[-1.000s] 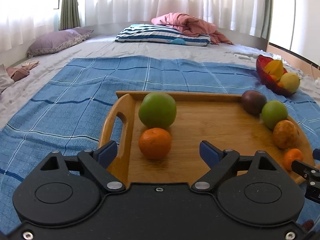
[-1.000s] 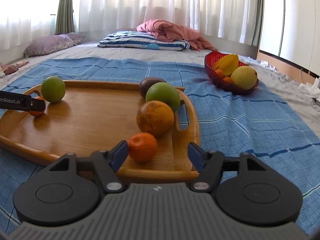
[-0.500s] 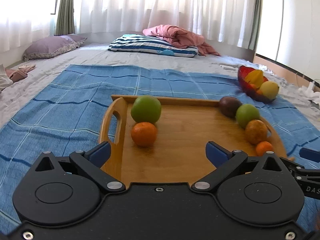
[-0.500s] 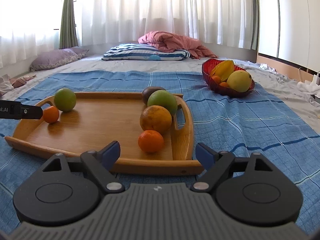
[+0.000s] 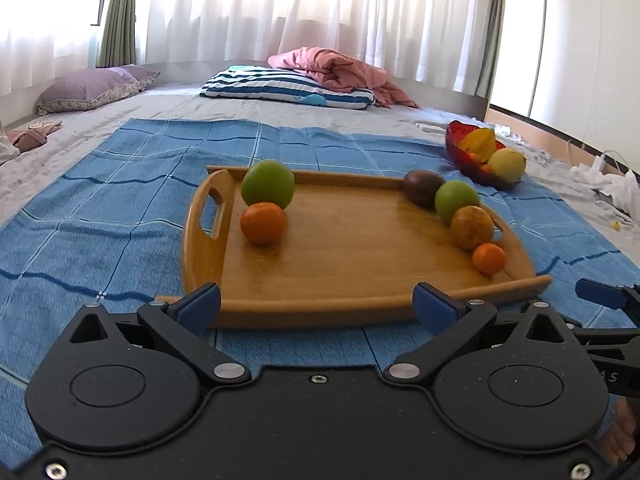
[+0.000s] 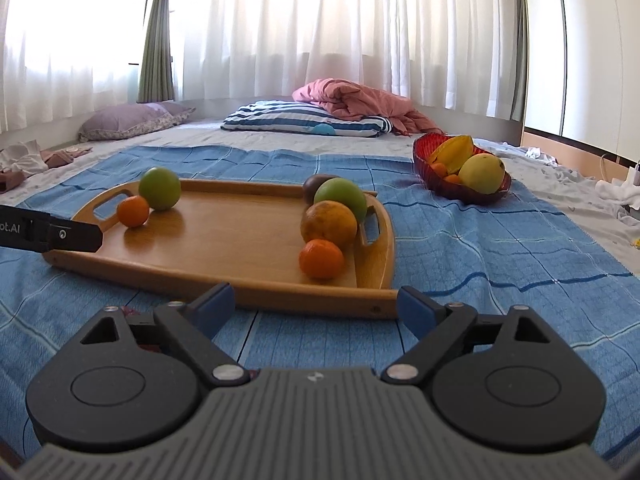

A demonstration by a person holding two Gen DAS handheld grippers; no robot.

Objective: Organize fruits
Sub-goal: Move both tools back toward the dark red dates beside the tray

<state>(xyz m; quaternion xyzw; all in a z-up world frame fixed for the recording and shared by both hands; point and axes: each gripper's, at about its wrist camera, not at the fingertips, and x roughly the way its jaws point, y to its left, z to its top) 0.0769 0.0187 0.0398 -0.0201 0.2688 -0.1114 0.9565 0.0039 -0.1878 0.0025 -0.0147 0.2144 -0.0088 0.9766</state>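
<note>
Wooden tray [image 5: 360, 256] of fruits on a blue blanket [image 5: 100, 208], both grippers [image 5: 316, 304] [image 6: 316, 304] spread and empty before it; only the right view shows crumpled clothes [image 6: 24, 160] far left of the tray.

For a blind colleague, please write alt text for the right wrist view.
A wooden tray on a blue cloth holds six fruits: two at its left end, four at its right. The open right gripper is in front, empty, and a red fruit bowl sits behind.
</note>
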